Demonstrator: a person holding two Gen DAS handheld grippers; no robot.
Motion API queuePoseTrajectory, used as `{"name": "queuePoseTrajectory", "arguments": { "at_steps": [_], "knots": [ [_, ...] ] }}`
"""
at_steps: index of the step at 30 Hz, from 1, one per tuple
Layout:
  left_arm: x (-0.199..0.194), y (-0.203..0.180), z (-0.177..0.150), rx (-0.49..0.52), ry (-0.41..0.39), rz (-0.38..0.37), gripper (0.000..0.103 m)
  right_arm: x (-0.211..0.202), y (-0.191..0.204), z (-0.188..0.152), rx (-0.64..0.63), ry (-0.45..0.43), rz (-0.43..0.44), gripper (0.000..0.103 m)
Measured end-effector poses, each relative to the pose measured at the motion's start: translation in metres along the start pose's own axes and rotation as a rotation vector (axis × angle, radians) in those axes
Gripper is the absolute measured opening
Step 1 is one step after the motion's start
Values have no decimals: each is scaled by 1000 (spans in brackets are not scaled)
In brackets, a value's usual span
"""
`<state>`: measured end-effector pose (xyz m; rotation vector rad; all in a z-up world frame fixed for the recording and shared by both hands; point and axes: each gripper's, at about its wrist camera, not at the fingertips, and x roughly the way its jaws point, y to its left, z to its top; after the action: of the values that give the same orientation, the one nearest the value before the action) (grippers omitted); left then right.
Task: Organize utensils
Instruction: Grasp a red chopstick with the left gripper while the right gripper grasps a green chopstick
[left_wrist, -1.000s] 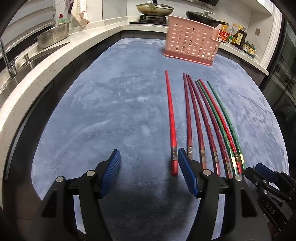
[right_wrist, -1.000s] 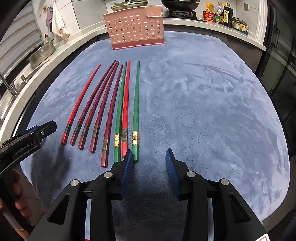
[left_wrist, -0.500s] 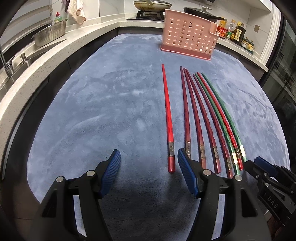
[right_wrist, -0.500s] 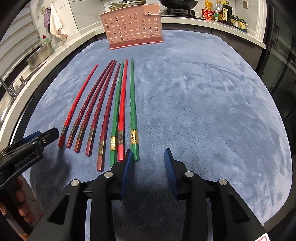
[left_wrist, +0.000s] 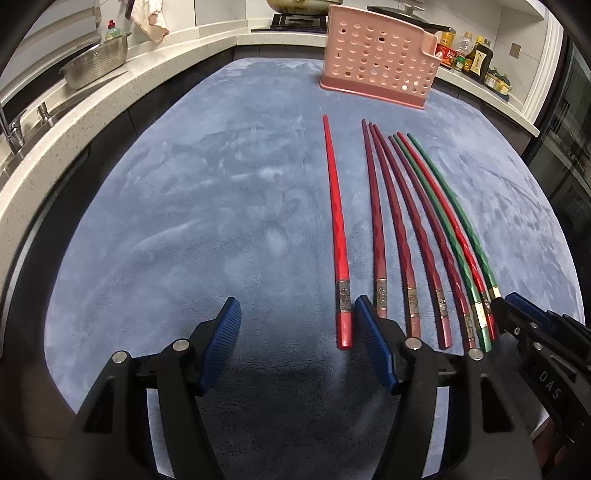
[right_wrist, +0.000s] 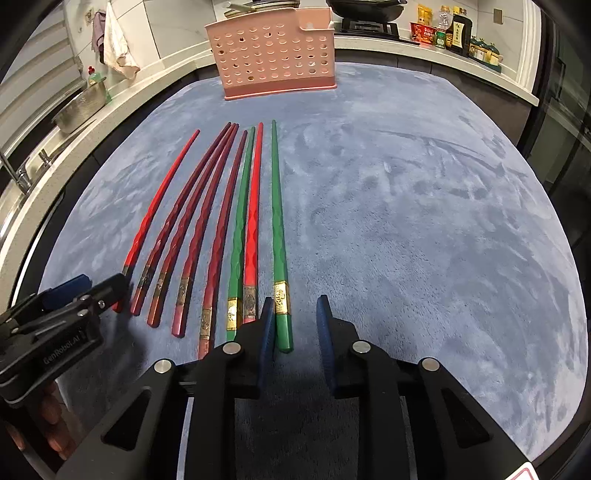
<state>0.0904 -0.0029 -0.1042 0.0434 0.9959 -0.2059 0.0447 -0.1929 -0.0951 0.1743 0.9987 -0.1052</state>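
Several chopsticks lie side by side on a blue-grey mat (left_wrist: 207, 206): a bright red one (left_wrist: 337, 221) apart on the left, dark red ones (left_wrist: 399, 225), then green (right_wrist: 238, 221), red (right_wrist: 254, 206) and green (right_wrist: 277, 206). A pink perforated utensil holder (left_wrist: 376, 62) stands at the mat's far edge; it also shows in the right wrist view (right_wrist: 275, 55). My left gripper (left_wrist: 295, 317) is open, with the bright red chopstick's end just inside its right finger. My right gripper (right_wrist: 294, 314) is open, with the rightmost green chopstick's end between its fingers.
A white counter (left_wrist: 74, 122) wraps around the mat, with a sink tap (left_wrist: 14, 129) and a steel colander (left_wrist: 96, 64) at the left. Pans (right_wrist: 365, 7) and sauce bottles (right_wrist: 450, 33) stand at the back. Dark cabinet fronts lie to the right.
Both grippers have moved forward toward the chopsticks' near ends. The right gripper now straddles the rightmost green chopstick's end. No chopstick has moved.
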Motion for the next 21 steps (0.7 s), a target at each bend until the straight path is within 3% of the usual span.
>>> {"name": "queuePoseTrajectory", "arguments": {
  "at_steps": [9,21],
  "knots": [
    [2,-1,-2,4,-20,8,60,-1,-2,-2,5,-2,9,12],
    [0,6,-3,-4,-38,-19,30,-2,-3,-2,10,0,12,9]
  ]
}}
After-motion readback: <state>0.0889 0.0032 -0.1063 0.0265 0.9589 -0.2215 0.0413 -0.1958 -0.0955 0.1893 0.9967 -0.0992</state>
